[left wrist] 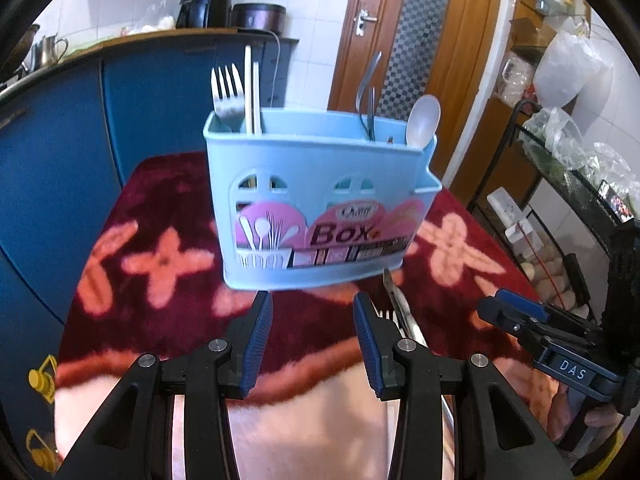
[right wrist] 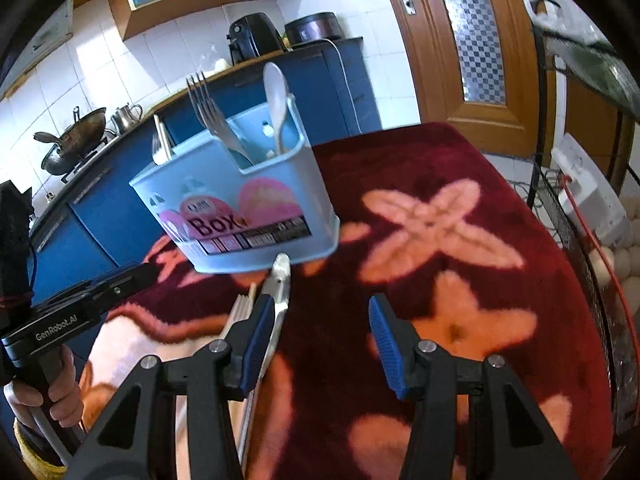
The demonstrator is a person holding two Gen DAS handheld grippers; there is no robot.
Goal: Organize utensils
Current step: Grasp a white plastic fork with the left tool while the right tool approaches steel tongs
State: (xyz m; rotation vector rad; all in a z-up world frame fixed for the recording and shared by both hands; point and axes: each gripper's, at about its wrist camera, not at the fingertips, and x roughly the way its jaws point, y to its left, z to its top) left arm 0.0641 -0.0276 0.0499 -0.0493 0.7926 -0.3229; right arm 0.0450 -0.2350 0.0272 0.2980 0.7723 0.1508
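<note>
A light blue utensil box (left wrist: 320,208) stands on the red flowered cloth (left wrist: 160,208), just beyond my open, empty left gripper (left wrist: 312,312). It holds a fork (left wrist: 228,96), chopsticks (left wrist: 253,92), metal handles (left wrist: 368,96) and a white spoon (left wrist: 423,120). The box shows in the right wrist view (right wrist: 248,208) ahead and left of my open, empty right gripper (right wrist: 316,320). A metal peeler-like utensil (right wrist: 278,292), a fork (right wrist: 240,312) and a chopstick (right wrist: 252,290) lie on the cloth in front of the box, beside the right gripper's left finger.
Blue kitchen cabinets (left wrist: 52,160) stand behind and left of the table. A black wire rack (left wrist: 560,184) with plastic bags stands at the right. A wooden door (left wrist: 420,32) is behind. The other gripper shows at the left of the right wrist view (right wrist: 80,304).
</note>
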